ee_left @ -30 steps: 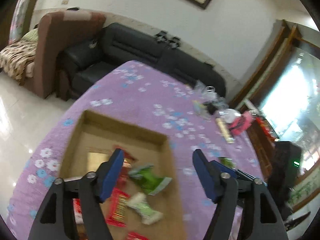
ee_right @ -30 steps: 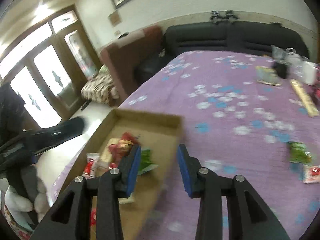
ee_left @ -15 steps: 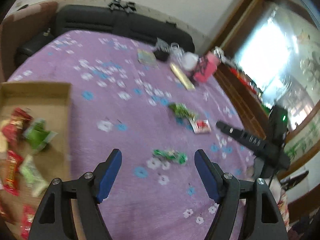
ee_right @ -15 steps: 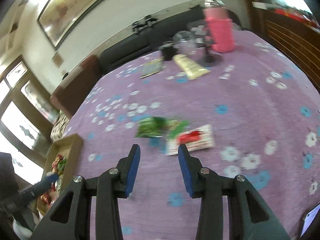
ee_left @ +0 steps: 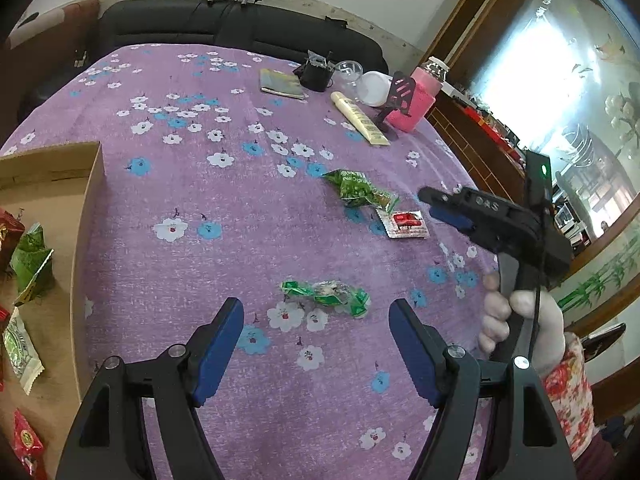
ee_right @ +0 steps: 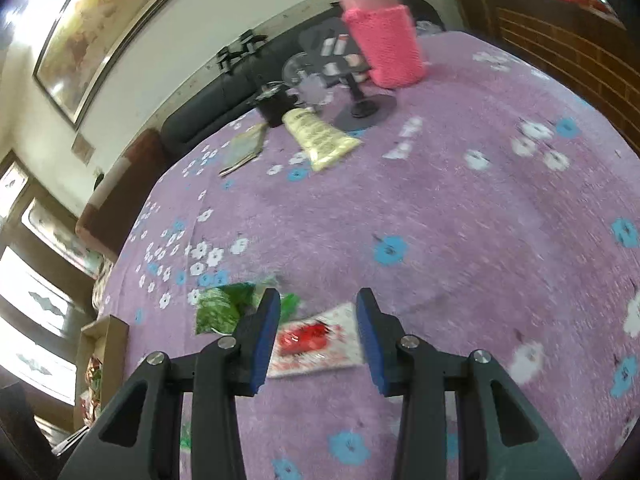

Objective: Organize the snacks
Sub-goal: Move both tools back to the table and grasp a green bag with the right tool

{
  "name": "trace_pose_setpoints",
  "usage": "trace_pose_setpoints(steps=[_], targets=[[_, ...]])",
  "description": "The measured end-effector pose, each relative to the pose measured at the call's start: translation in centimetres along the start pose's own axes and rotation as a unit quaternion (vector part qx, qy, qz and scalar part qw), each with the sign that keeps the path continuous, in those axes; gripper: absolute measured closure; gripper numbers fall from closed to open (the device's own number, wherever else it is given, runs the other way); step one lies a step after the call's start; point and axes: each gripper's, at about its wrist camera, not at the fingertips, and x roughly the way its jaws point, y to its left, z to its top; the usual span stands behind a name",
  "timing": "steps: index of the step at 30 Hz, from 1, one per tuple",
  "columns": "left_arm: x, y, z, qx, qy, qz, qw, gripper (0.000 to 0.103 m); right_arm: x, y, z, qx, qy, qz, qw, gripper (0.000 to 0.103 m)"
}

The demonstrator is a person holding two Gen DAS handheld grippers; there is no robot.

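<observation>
Desk [ee_left: 248, 240]: purple flowered cloth under both tongs; loose snacks lie on it ahead of them.
Cardboard box [ee_left: 86, 216]: far off to the left of the left tongs, several red and green packets already inside. Judged: the sorting is partly done and three packets lie outside.
Step in hand: reach for the loose snacks, one pair of tongs per packet; nothing lifted yet.
Left tongs [ee_left: 316, 344]: jaws wide apart, empty, touching nothing. Crumpled green packet [ee_left: 326, 294] lies just ahead, between the lines of the two jaws.
Right tongs [ee_right: 316, 336]: jaws partly open, empty. Red-and-white sachet [ee_right: 316, 340] sits on the cloth beneath the gap; contact cannot be told, view is blurred.
Green pea packet [ee_right: 220, 310]: just left of the right tongs' left jaw, next to the sachet.
Next move, judged: lower each pair until the jaws straddle its packet, close, then carry to the box. The flat sachet calls for a low approach to catch an edge.
</observation>
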Motion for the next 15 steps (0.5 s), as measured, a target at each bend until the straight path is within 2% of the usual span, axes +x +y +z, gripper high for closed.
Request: trace_pose_setpoints(steps=[4,8,11,12,13,15], targets=[[0.0,-0.2,-0.1,0.008,-0.003,0.001,1.0000,0.025,1.9,4.3,0.7,-0.068,0.024,0.021,0.997,0.065],[-0.1,-0.6,-0.5,0.023,-0.004,0.005,0.9997,0.025,5.1,8.0,0.5,-0.138,0.059,-0.010,0.989,0.064],[-0.1,-0.8,-0.7,0.046,0.000,0.017,0.9988,0.025,6.6,9.2,-0.2,-0.153,0.080,-0.014,0.985,0.064],[-0.1,-1.0,-0.9,0.053,0.001,0.021,0.9984,0.025,6.9,9.5,-0.5,-0.158,0.088,-0.017,0.983,0.073],[-0.1,-1.1,-1.0,0.061,0.002,0.024,0.9979,0.025,7.1,9.7,-1.0,-0.161,0.097,-0.019,0.982,0.077],[0.1,-1.4,-1.2,0.074,0.003,0.028,0.9969,0.025,6.9,9.8,-1.5,-0.166,0.091,-0.021,0.982,0.078]])
